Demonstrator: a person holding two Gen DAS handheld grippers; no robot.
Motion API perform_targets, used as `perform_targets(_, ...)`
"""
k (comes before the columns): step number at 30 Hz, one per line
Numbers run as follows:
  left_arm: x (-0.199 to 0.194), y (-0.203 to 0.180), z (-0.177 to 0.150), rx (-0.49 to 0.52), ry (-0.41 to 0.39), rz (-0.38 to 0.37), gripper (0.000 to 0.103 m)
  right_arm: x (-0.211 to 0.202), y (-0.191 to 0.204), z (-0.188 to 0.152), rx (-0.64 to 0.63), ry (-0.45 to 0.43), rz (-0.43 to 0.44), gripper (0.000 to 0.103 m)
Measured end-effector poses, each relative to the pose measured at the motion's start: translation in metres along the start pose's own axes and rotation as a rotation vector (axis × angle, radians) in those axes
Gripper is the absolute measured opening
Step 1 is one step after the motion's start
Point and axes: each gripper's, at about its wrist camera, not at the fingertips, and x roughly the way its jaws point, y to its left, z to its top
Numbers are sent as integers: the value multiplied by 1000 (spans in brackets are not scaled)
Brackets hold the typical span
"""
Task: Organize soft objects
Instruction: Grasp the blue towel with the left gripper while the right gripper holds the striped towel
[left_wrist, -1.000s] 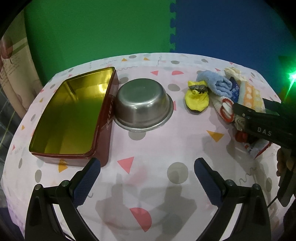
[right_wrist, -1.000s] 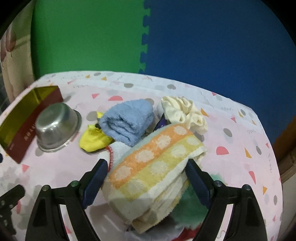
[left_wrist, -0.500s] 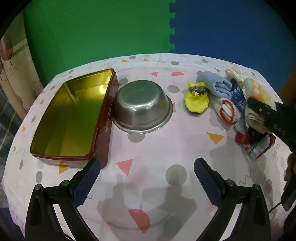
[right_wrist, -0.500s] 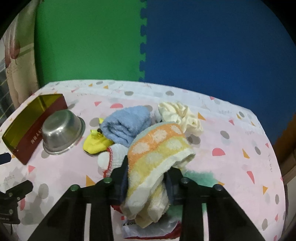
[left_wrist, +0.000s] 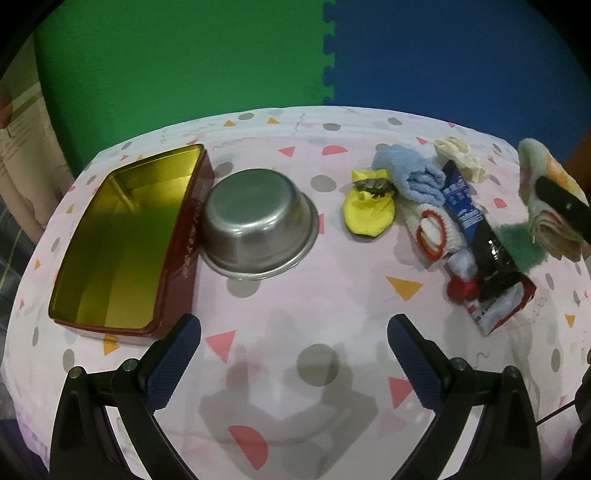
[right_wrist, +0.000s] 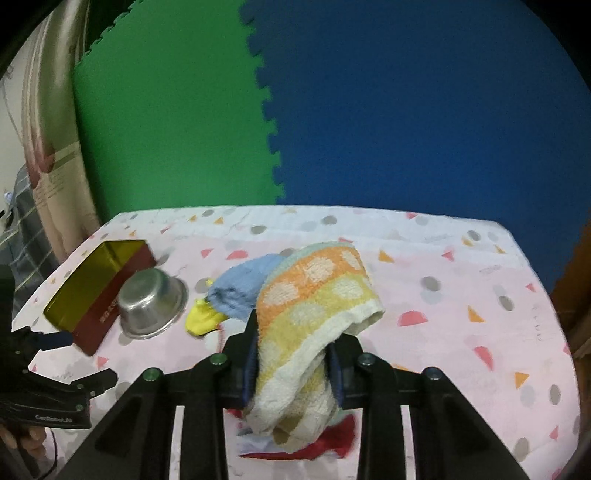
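Orange/yellow towel (right_wrist: 314, 314) pinched btwn pads of right gripper (right_wrist: 291, 362), folded over, off the table (right_wrist: 461, 295), above the soft pile w/ blue towel (right_wrist: 240, 288). Left gripper (left_wrist: 293, 354) wide, nothing in it, near red tin (left_wrist: 122, 236).

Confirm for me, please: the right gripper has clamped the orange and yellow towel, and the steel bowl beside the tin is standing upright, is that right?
Not quite. The right gripper does clamp the orange and yellow towel, but the steel bowl lies upside down beside the tin, its flat base facing up. The left wrist view shows this most clearly.
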Motion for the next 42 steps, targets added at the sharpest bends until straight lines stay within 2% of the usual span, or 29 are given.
perform_targets(3,-1,-5,5,12,-7,-2,101,-2,-16,0,14,-9,-54,31)
perform_targets(6,-1,-11,10,27,-22,8,101,6,-37,-5,27,22,-144,31)
perform_targets(10,3,-16,14,28,-6,-11,101,23,-60,-19,53,81,-214,31)
perform_targets(13,3,-19,17,37,-4,-10,101,36,-76,-29,80,117,-230,31)
perform_targets(16,1,-22,21,46,-16,-10,101,37,-93,-34,131,101,-223,31)
perform_targets(20,0,-27,32,52,-25,-29,101,36,-104,-37,134,79,-280,31)
perform_targets(24,0,-38,47,68,-34,-54,101,44,-114,-43,140,107,-325,31)
perform_targets(29,10,-52,70,68,-4,-119,101,58,-123,-59,198,142,-293,32)
perform_targets(33,18,-61,92,48,5,-146,101,66,-113,-64,135,153,-312,34)
perform_targets(36,31,-63,110,15,28,-160,91,65,-109,-64,121,152,-320,34)
perform_targets(37,36,-63,115,7,39,-164,83,65,-110,-64,126,152,-317,34)
perform_targets(38,41,-64,120,1,54,-176,80,64,-111,-64,131,150,-312,34)
perform_targets(42,60,-71,134,-12,102,-195,80,65,-112,-63,128,151,-315,34)
